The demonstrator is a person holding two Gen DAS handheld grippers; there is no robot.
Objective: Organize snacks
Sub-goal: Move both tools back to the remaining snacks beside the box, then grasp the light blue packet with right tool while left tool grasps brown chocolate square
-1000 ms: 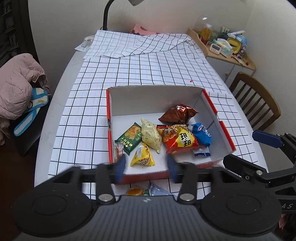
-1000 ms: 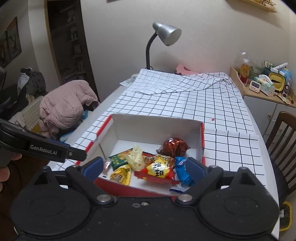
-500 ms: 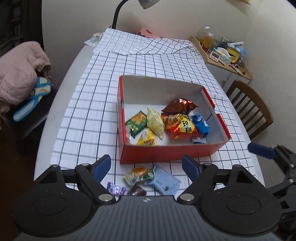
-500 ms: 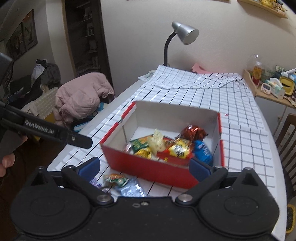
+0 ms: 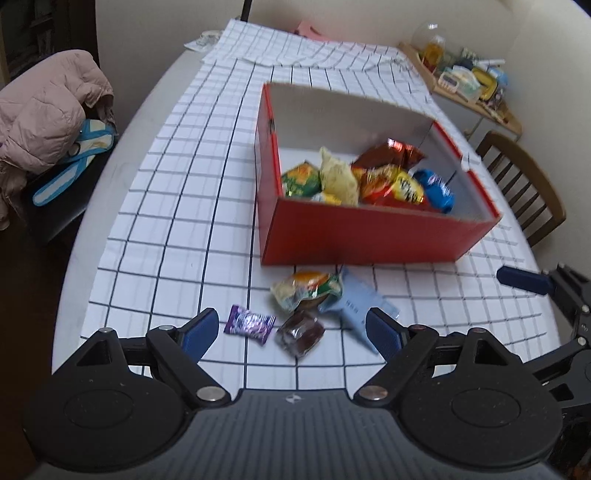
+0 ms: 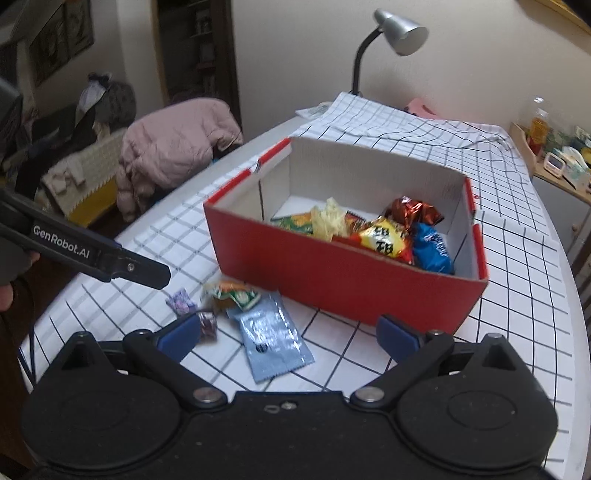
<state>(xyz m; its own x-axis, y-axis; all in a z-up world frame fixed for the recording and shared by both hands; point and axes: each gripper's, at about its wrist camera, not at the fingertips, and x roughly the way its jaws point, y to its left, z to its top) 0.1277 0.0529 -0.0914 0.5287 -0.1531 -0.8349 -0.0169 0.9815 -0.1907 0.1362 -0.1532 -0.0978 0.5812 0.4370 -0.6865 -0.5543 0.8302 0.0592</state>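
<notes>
The red box [image 5: 365, 236] sits mid-frame on the checked surface [image 5: 177, 206], its near wall hiding the lower parts of the snack packets [image 5: 369, 181] inside; four loose snacks [image 5: 306, 291] lie just before it, print blurred. A pink jacket [image 5: 44, 122] drapes a chair at left. The left claw [image 5: 291, 332] has just been opening and, like the right claw [image 6: 288, 336], gapes wide, holding nothing.

A lived-in home dining room. A worktop [image 5: 110, 206] under a checked cloth [image 5: 207, 155] stands beside a wooden dining chair [image 5: 524, 184]. A pink padded jacket [image 6: 173, 147] lies over a seat, with a desk lamp [image 6: 399, 27] and a cluttered side shelf [image 5: 469, 85] nearby.
</notes>
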